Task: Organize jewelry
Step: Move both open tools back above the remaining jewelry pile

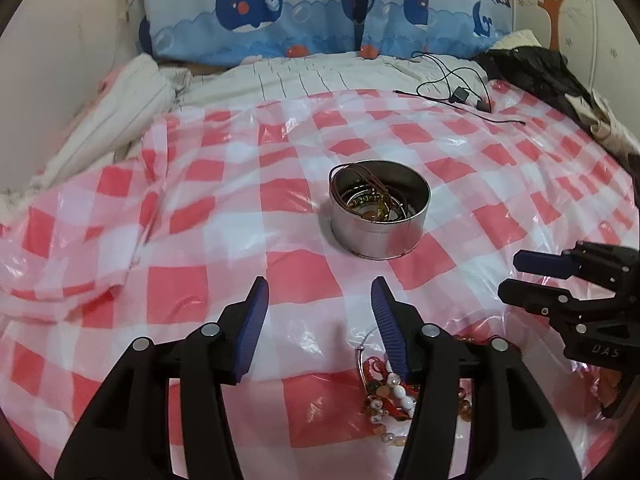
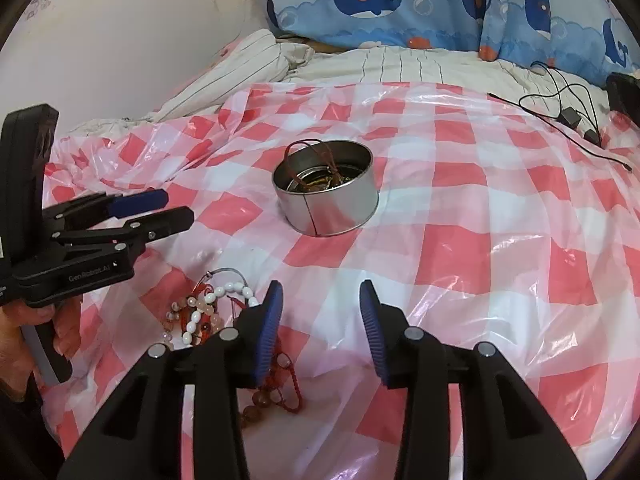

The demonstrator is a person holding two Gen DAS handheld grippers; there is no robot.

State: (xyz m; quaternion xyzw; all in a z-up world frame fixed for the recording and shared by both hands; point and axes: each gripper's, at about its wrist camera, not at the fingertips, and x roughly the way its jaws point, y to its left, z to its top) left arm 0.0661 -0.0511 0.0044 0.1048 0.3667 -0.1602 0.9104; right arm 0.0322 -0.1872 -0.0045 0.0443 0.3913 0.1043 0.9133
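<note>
A round metal tin (image 1: 380, 216) sits on the red-and-white checked plastic sheet (image 1: 240, 208) and holds bracelets and brown cords; it also shows in the right wrist view (image 2: 326, 196). A pile of bead bracelets (image 1: 386, 398) lies near, partly under my left gripper's right finger; in the right wrist view the pile (image 2: 204, 316) is by the right gripper's left finger. My left gripper (image 1: 320, 312) is open and empty, short of the tin. My right gripper (image 2: 320, 316) is open and empty; it shows at the right edge of the left wrist view (image 1: 516, 276).
The sheet covers a bed with a striped white quilt (image 1: 304, 76) and whale-print pillows (image 1: 320, 12) at the back. Black cables with small adapters (image 1: 456, 92) lie at the far right. A dark garment (image 1: 552, 76) is heaped by the right wall.
</note>
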